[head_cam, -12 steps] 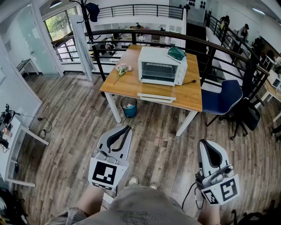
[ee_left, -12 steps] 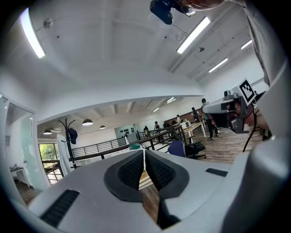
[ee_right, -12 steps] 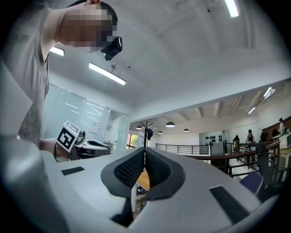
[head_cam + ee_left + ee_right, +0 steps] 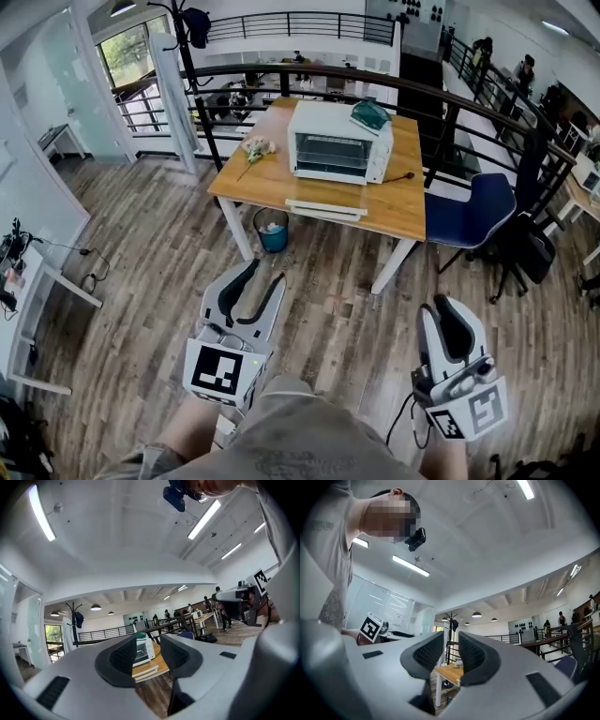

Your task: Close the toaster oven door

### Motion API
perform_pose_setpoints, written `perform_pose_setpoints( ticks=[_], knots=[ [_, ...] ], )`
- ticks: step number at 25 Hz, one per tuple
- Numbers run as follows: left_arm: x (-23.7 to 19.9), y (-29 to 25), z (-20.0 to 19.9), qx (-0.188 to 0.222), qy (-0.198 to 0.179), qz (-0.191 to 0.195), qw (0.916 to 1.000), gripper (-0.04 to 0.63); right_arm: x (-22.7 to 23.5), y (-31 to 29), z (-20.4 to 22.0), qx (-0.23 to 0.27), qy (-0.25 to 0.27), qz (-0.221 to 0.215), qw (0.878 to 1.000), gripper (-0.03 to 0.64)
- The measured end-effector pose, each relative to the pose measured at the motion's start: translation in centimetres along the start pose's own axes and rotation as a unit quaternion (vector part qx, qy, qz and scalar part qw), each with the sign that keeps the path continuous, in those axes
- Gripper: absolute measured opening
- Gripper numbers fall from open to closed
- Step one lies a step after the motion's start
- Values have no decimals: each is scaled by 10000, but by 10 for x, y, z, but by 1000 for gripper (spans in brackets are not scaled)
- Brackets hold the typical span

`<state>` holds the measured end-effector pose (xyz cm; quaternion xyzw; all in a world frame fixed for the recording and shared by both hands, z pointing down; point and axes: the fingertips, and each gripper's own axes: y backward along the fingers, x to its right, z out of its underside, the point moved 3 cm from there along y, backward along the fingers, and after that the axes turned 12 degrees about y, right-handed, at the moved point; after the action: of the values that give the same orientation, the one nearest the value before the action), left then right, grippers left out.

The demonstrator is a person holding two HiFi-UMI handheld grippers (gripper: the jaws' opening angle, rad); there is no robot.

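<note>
The white toaster oven [image 4: 339,142] stands on a wooden table [image 4: 274,190] several steps ahead, its rack showing through the front. It also shows small between the left jaws, as the toaster oven [image 4: 143,651]. A flat white slab [image 4: 325,209] lies along the table's front edge below it. My left gripper [image 4: 253,286] is held low over the floor, jaws wide and empty, far from the oven. My right gripper [image 4: 448,328] hangs at the right, its jaws only narrowly apart with nothing between them. The left gripper [image 4: 150,651] and right gripper [image 4: 451,651] both point toward the table.
A green object [image 4: 371,114] rests on the oven's top, and flowers [image 4: 255,148] lie at the table's left end. A blue bin [image 4: 272,230] stands under the table. A blue chair [image 4: 469,211] sits to its right. A dark curved railing [image 4: 422,94] runs behind.
Both grippers sit slightly higher in the head view, and the table and oven have shifted a little left. The jaws look the same.
</note>
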<state>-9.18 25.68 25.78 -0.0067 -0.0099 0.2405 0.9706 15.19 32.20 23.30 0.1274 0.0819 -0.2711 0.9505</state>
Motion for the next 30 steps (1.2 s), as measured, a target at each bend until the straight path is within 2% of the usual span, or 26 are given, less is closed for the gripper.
perform_pose_setpoints(
  ticks=[2, 4, 12, 17, 22, 30],
  knots=[
    [1, -4, 1, 43, -53, -56, 10000, 177, 6, 0, 6, -39, -22, 39, 10000, 158],
    [0, -7, 2, 39, -76, -96, 9999, 186, 10, -2, 11, -63, -45, 57, 10000, 173],
    [-23, -38, 22, -139, 139, -197, 9996, 186, 28, -32, 47, -235, -206, 104, 9995, 175],
    [-45, -78, 41, -423, 52, -130, 9990, 186, 41, -65, 79, -442, -314, 137, 9984, 175],
    [-80, -128, 58, -657, 115, -78, 9977, 186, 61, -113, 119, -815, -387, 178, 9958, 175],
    [-142, -211, 108, -1420, 258, 44, 9895, 186, 85, -198, 204, -1701, -876, 234, 9813, 175]
  ],
)
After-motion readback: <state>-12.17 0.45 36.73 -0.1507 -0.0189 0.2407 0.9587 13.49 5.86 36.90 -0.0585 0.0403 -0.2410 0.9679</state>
